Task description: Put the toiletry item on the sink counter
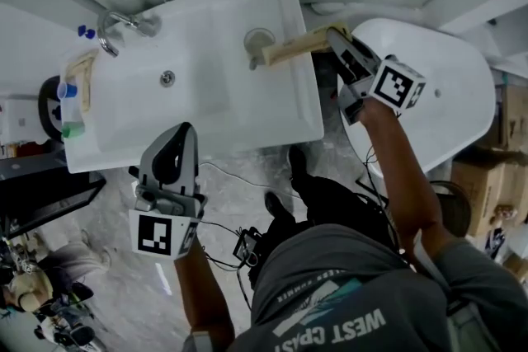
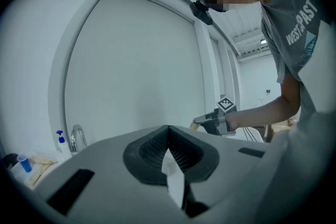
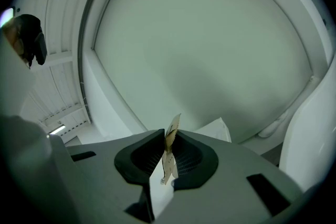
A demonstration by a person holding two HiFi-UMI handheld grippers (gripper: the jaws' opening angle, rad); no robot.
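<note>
Holding the toiletry packet [image 1: 293, 48] by its crimped end, my right gripper [image 1: 334, 41] has its jaws pinched on the serrated edge, which stands up between the pads in the right gripper view [image 3: 169, 150]. From my head, the tan packet reaches from the jaws toward 9 o'clock, out over the sink counter [image 1: 299, 113] at its 1 o'clock corner. Its far end is just beside a round clear thing [image 1: 258, 41] that I cannot identify. Whether the packet touches the counter, I cannot tell.

My left gripper [image 1: 180, 136] hangs at 7 o'clock, off the counter's front edge, jaws together on nothing [image 2: 169, 139].

I judge this as the placing step, with the carry nearly done. Next I should lower the packet until it lies flat on the ledge, then part the jaws and back away toward 3 o'clock. Care is needed not to nudge the round thing or let the packet slide into the basin.
</note>
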